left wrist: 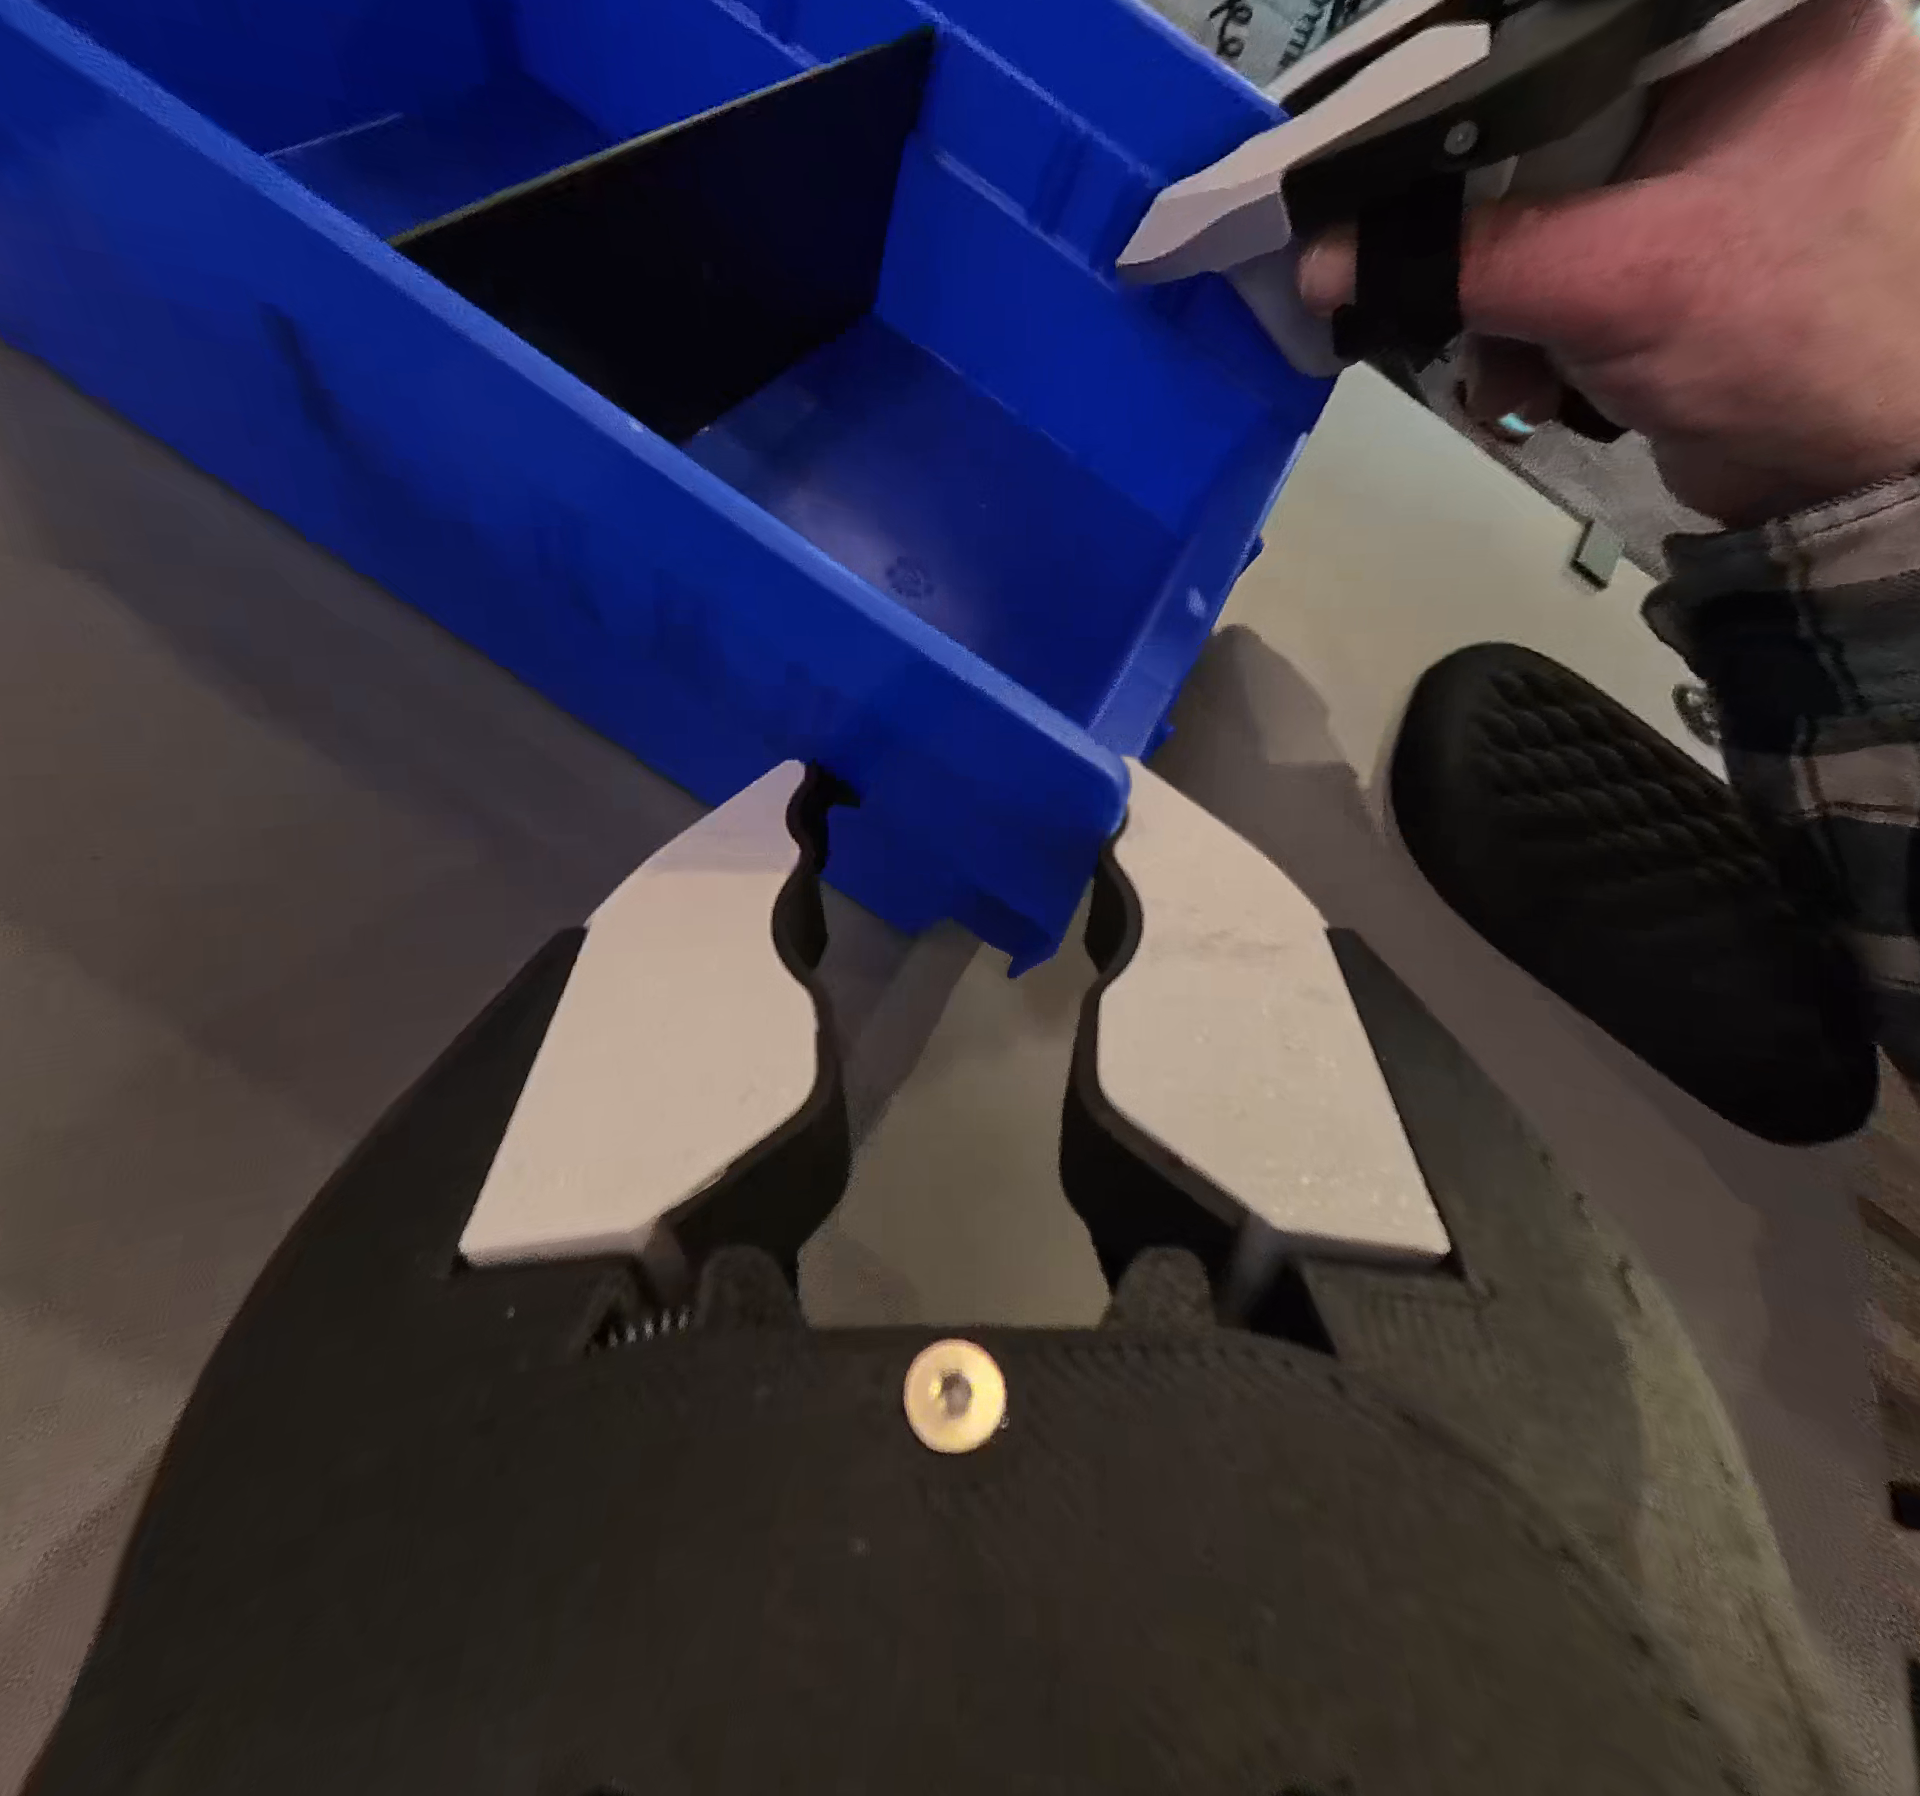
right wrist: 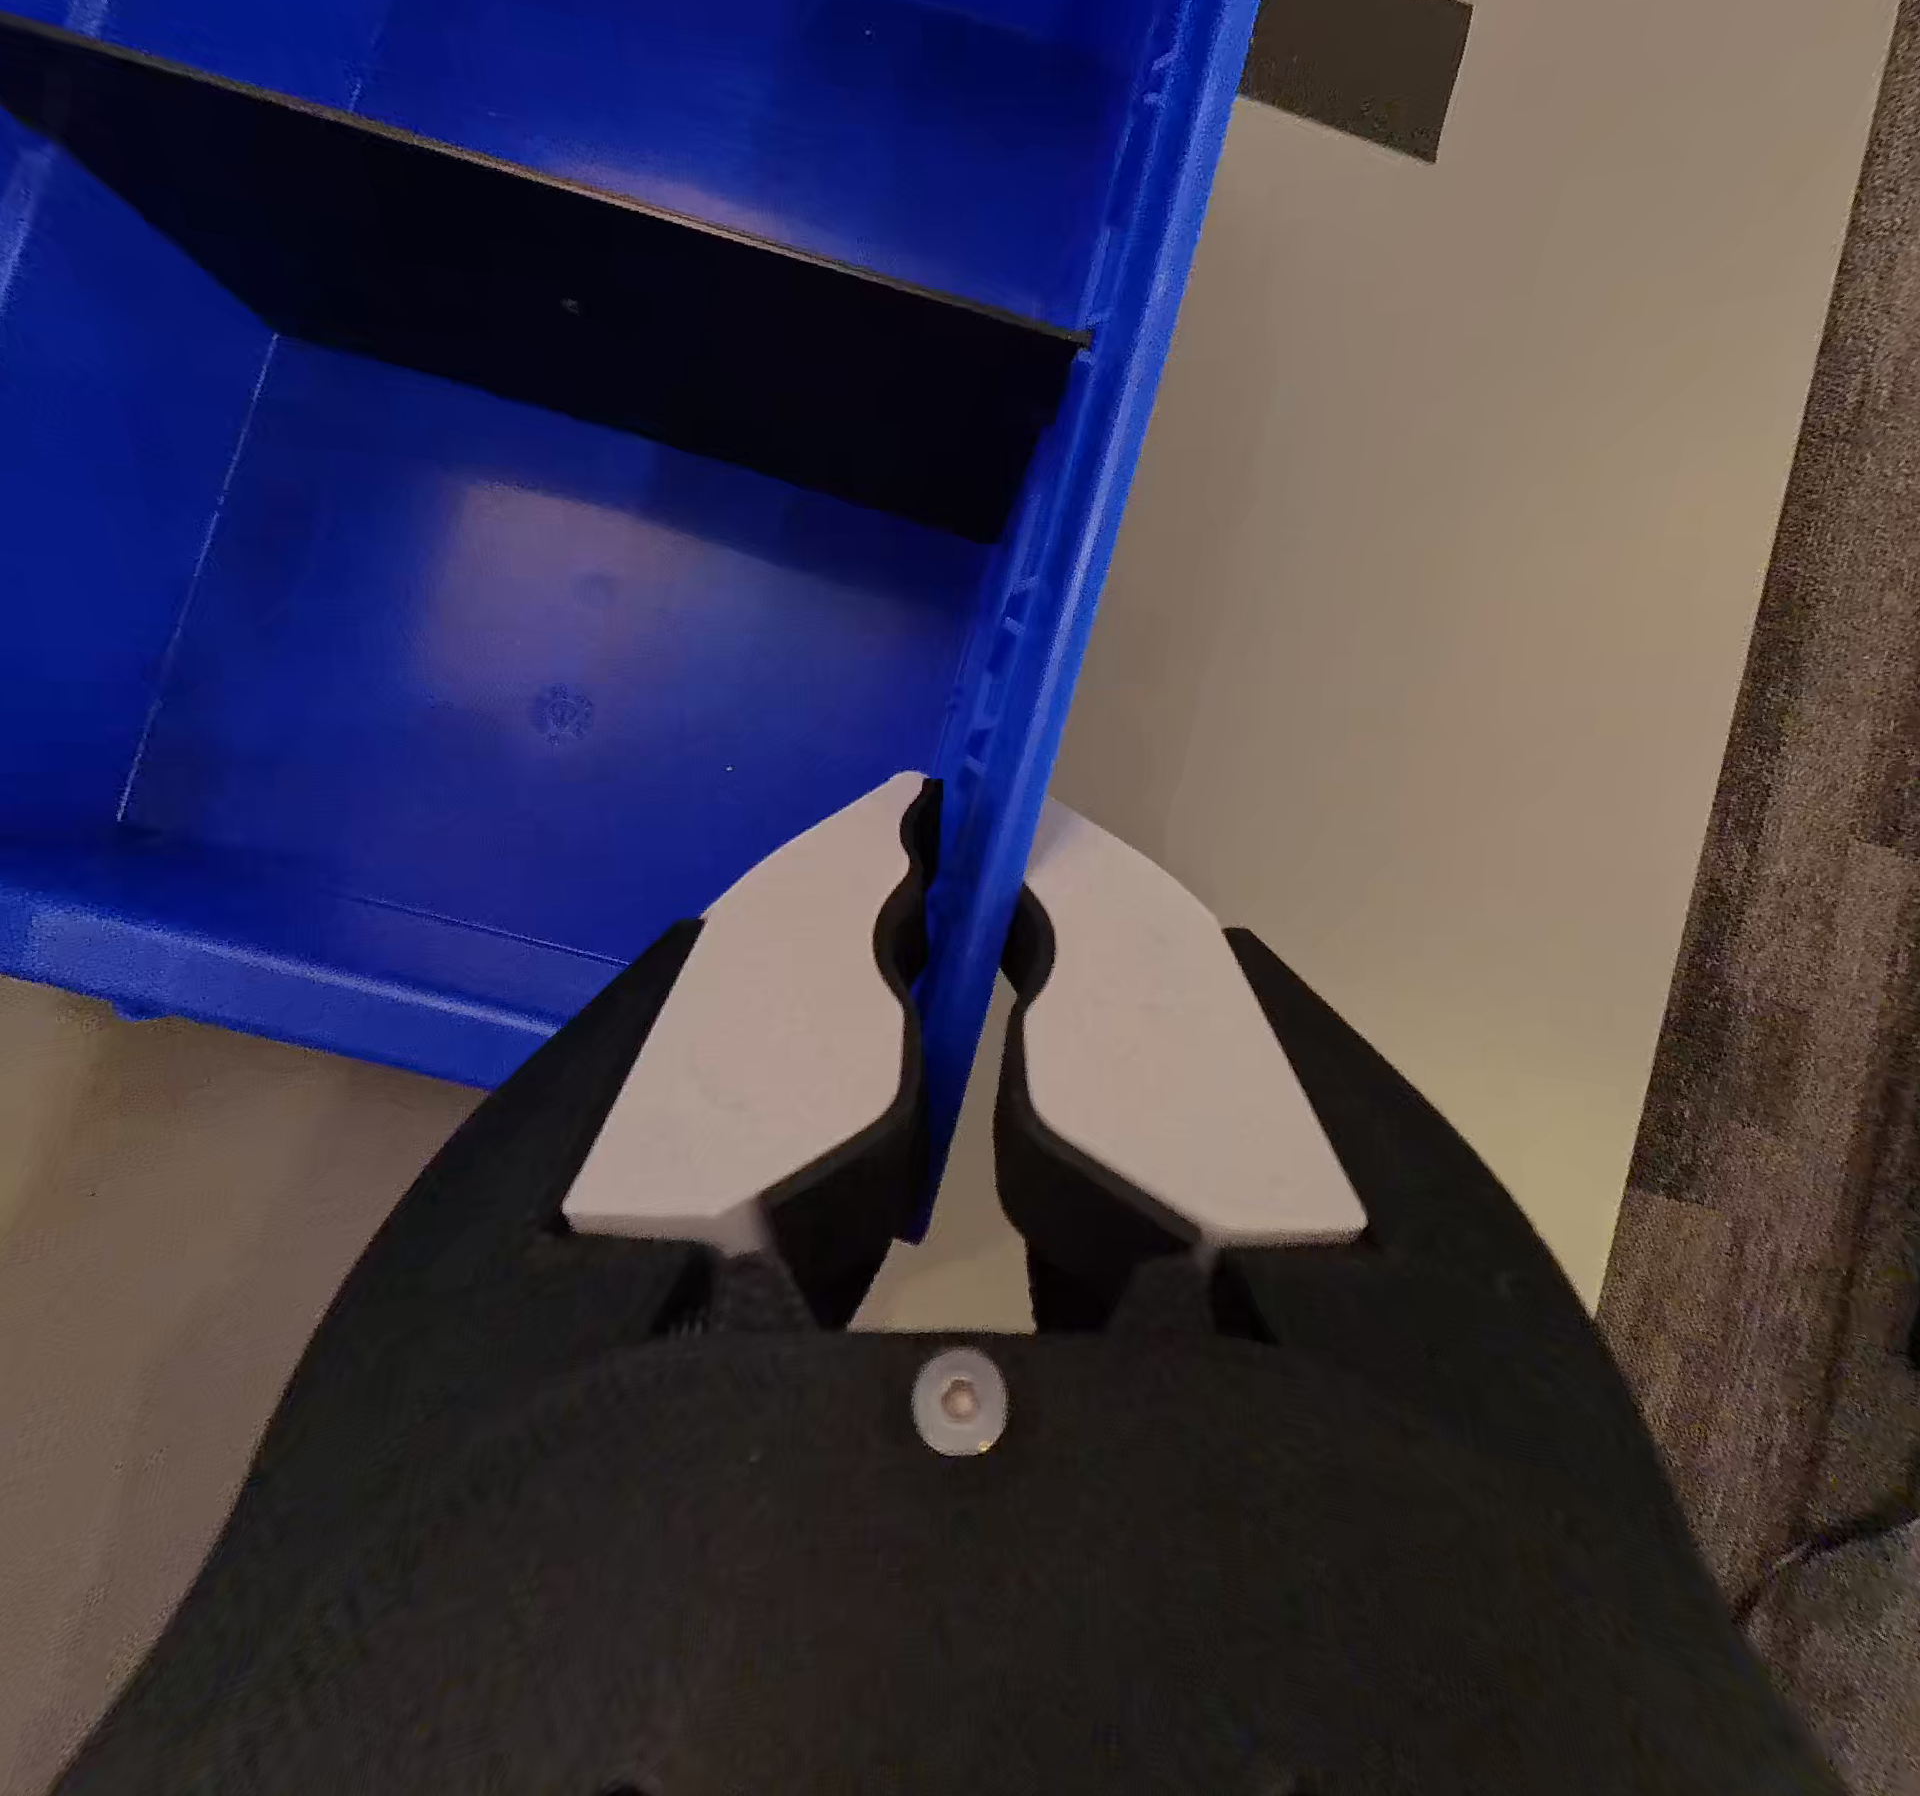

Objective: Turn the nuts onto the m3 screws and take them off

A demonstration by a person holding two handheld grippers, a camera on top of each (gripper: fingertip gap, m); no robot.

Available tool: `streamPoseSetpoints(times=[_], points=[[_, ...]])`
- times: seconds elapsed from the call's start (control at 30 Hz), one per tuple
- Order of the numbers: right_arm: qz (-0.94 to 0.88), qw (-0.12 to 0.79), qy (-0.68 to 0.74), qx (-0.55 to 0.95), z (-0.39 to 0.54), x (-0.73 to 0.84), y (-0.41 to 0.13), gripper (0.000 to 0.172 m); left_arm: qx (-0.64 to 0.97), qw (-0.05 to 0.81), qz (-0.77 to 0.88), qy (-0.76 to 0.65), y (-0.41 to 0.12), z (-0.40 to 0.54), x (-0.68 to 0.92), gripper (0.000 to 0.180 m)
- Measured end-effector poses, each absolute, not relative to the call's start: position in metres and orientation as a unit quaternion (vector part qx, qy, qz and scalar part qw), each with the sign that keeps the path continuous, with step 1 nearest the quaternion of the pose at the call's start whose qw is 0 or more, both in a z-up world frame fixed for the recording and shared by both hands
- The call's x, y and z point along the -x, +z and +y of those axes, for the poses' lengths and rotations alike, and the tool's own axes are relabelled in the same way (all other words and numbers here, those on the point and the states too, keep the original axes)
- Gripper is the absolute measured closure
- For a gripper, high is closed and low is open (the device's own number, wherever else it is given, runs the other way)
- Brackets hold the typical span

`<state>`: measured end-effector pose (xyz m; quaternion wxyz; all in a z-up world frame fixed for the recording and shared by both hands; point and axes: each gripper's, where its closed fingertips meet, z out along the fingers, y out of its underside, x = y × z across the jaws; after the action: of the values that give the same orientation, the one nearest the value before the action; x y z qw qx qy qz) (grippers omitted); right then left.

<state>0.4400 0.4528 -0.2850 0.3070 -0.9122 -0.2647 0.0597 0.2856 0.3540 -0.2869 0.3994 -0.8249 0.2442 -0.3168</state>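
Blue plastic bin (right wrist: 582, 603) sits right ahead of both claws. The right claw (right wrist: 971, 873) pinches its side wall. The left claw (left wrist: 961, 811) is spread around a corner, not squeezing. Best to hold the wall deep and steady. Below lies the pale worktop (right wrist: 1403, 603), with grey carpet (right wrist: 1787, 707) to its right.

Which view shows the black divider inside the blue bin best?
The right wrist view: the black divider spans the blue bin wall to wall, seen nearly face-on. The left wrist view shows it too, but obliquely, farther off and slightly blurred.
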Motion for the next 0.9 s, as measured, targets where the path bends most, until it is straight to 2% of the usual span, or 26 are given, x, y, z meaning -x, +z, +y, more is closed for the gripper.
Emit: streamPoseSetpoints(times=[0.23, 0.27, 0.3, 0.33, 0.37, 0.47, 0.57, 0.77, 0.9], points=[[-0.26, 0.313, 0.061, 0.912, 0.474, -0.444, -0.284, 0.161, 0.819, 0.412, 0.239, -0.321, -0.286, 0.37, -0.286, 0.134], [-0.254, 0.327, 0.045, 0.909, 0.476, -0.447, -0.279, 0.147, 0.817, 0.409, 0.239, -0.328, -0.285, 0.366, -0.284, 0.134], [-0.248, 0.348, 0.025, 0.904, 0.476, -0.451, -0.272, 0.123, 0.813, 0.418, 0.24, -0.328, -0.281, 0.362, -0.279, 0.134], [-0.242, 0.368, 0.008, 0.898, 0.474, -0.456, -0.262, 0.107, 0.807, 0.435, 0.245, -0.316, -0.276, 0.357, -0.271, 0.133], [-0.237, 0.388, -0.004, 0.89, 0.469, -0.458, -0.251, 0.101, 0.804, 0.444, 0.254, -0.303, -0.272, 0.349, -0.262, 0.132], [-0.248, 0.442, -0.025, 0.862, 0.439, -0.45, -0.218, 0.104, 0.802, 0.439, 0.271, -0.301, -0.269, 0.311, -0.237, 0.128], [-0.297, 0.479, 0.007, 0.826, 0.393, -0.404, -0.196, 0.12, 0.806, 0.448, 0.289, -0.256, -0.272, 0.274, -0.196, 0.125], [-0.416, 0.464, 0.158, 0.766, 0.313, -0.252, -0.211, 0.129, 0.825, 0.476, 0.251, -0.172, -0.271, 0.229, -0.095, 0.122], [-0.469, 0.44, 0.208, 0.737, 0.297, -0.162, -0.233, 0.131, 0.843, 0.486, 0.194, -0.127, -0.271, 0.211, -0.023, 0.121]])
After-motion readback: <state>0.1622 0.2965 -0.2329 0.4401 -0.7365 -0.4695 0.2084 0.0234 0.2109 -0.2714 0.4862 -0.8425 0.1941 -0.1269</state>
